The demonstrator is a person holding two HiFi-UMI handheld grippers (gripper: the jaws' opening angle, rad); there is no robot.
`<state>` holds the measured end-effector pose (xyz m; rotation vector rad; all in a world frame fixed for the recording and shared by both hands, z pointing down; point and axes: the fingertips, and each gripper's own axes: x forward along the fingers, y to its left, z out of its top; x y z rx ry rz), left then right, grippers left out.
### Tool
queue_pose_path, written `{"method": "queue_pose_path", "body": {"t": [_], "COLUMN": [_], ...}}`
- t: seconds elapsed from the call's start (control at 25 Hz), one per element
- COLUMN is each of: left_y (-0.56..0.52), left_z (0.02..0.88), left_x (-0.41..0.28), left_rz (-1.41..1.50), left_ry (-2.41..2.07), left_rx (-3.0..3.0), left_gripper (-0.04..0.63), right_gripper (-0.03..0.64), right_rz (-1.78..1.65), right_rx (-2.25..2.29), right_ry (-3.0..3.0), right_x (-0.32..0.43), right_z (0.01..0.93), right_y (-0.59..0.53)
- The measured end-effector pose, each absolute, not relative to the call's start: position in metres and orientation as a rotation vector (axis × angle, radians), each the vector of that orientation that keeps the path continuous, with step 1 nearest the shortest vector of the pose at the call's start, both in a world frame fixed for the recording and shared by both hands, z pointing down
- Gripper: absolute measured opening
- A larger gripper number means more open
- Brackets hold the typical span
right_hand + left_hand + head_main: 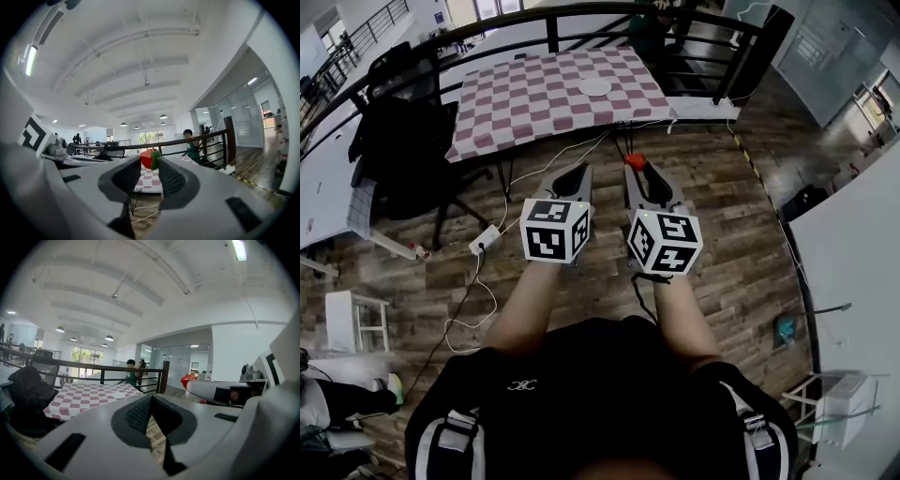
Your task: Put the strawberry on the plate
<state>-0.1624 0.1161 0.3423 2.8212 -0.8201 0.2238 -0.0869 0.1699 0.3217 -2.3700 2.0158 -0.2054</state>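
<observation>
Far off, the bench (534, 103) carried the plate (595, 87). Right tool (150, 171) pinched the strawberry (148, 158) by its sides: likely soft, light, bruisable. Left tool (572, 178) stood closed, empty.

A table (534, 103) under a red-and-white checked cloth (506, 117) fills the upper centre of the head view. A white plate (594, 87) lies on the cloth, right of its middle. Below, the wood floor (741, 244) carries white cables (553, 167) and a power strip (485, 239) at centre left.
</observation>
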Motion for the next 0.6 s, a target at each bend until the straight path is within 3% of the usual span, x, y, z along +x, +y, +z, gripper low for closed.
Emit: {"method": "queue_pose_path", "body": {"t": [0.6], "left_y": [0.037], "left_z": [0.366], "left_x": [-0.114], "left_rz": [0.255], "left_ry": [-0.855], "left_rx": [2.768], "left_gripper": [-0.003], "right_gripper": [0.126], "right_rz": [-0.240], "right_rx": [-2.340], "right_ry": [2.072], "right_x": [-0.036], "right_z": [0.339], "right_y": [0.089]}}
